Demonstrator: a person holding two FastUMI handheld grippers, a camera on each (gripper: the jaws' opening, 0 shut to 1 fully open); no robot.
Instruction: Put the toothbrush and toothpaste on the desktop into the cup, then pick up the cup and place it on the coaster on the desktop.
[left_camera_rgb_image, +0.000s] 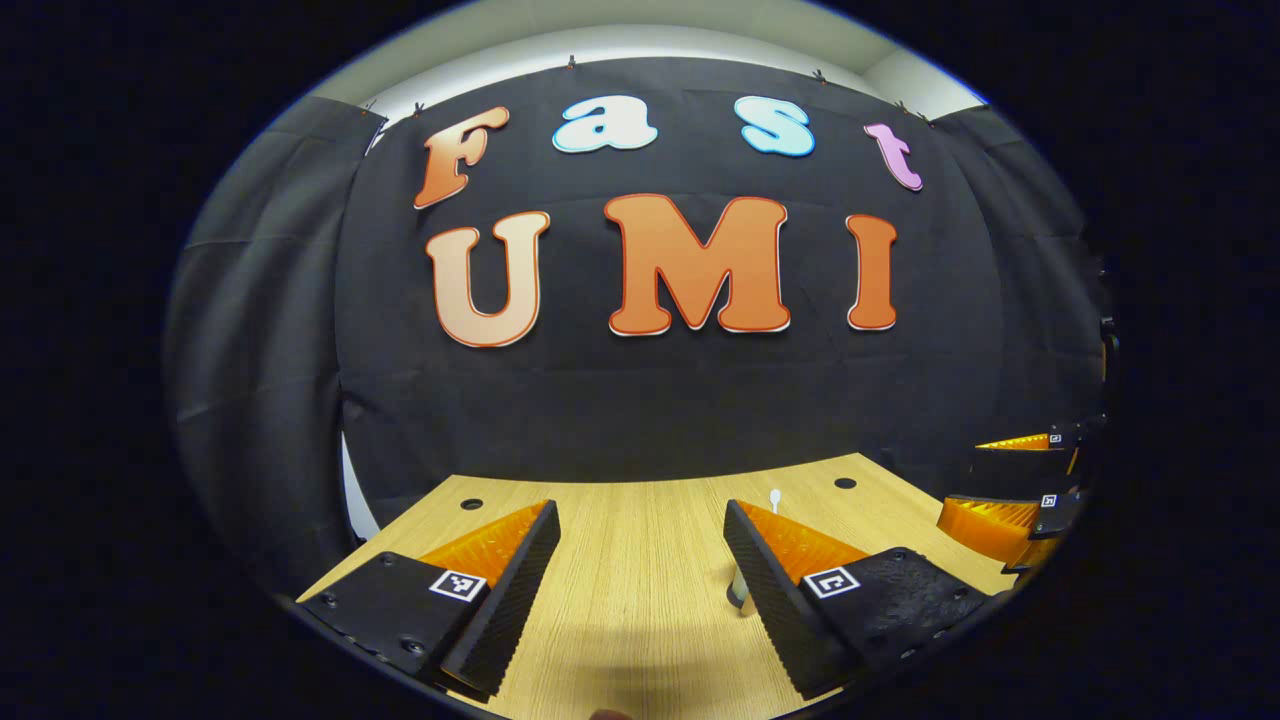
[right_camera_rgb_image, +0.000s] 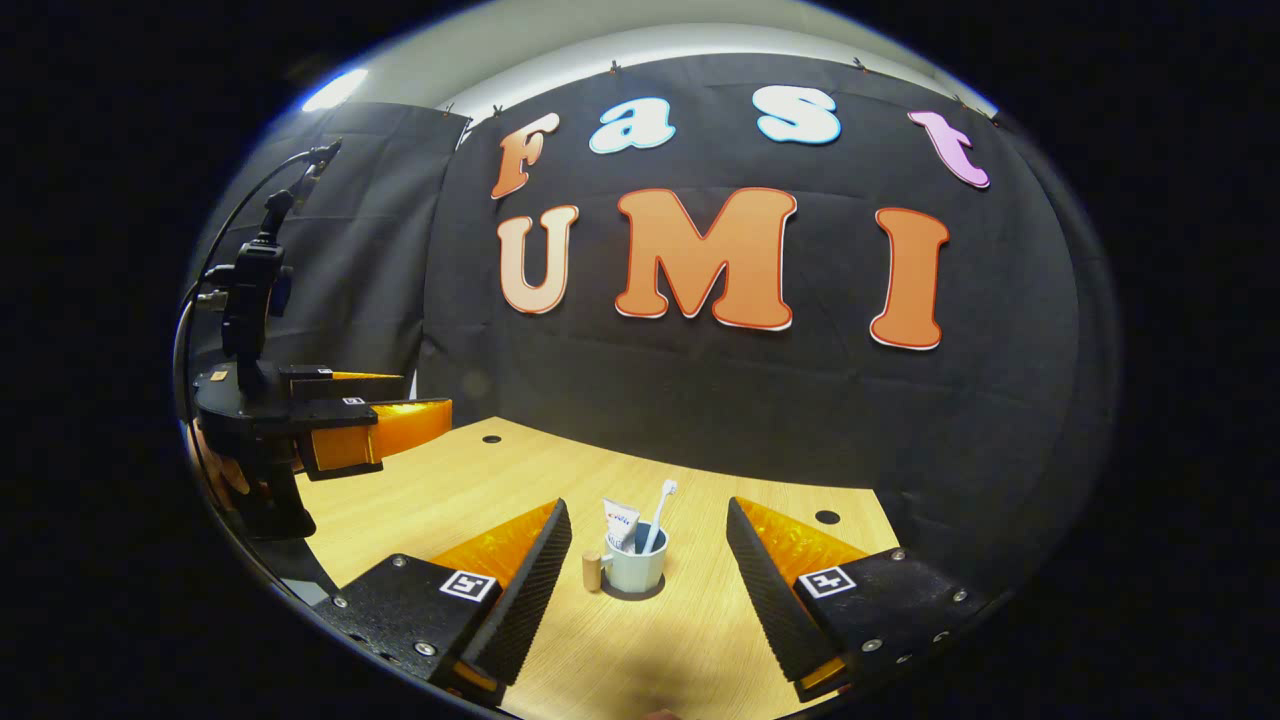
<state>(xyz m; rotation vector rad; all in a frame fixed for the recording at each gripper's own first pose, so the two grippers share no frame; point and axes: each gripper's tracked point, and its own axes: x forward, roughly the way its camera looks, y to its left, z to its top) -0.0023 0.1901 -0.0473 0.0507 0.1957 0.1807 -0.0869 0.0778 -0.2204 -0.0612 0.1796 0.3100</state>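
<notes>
Both items, toothbrush (right_camera_rgb_image: 660, 512) and toothpaste (right_camera_rgb_image: 619, 524), stand in the cup (right_camera_rgb_image: 634, 570) on its coaster (right_camera_rgb_image: 634, 594), twelve o'clock of the wide-open, empty right gripper (right_camera_rgb_image: 645, 570). Left gripper (left_camera_rgb_image: 640, 570) gapes empty too. Light, rigid, top-heavy cup: grip its body.

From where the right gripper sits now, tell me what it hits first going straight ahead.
Probably the cup: it stands on the coaster dead ahead of the open right gripper, with the toothbrush and toothpaste upright in it. Nothing lies nearer on the desktop, though depth is unclear.
</notes>
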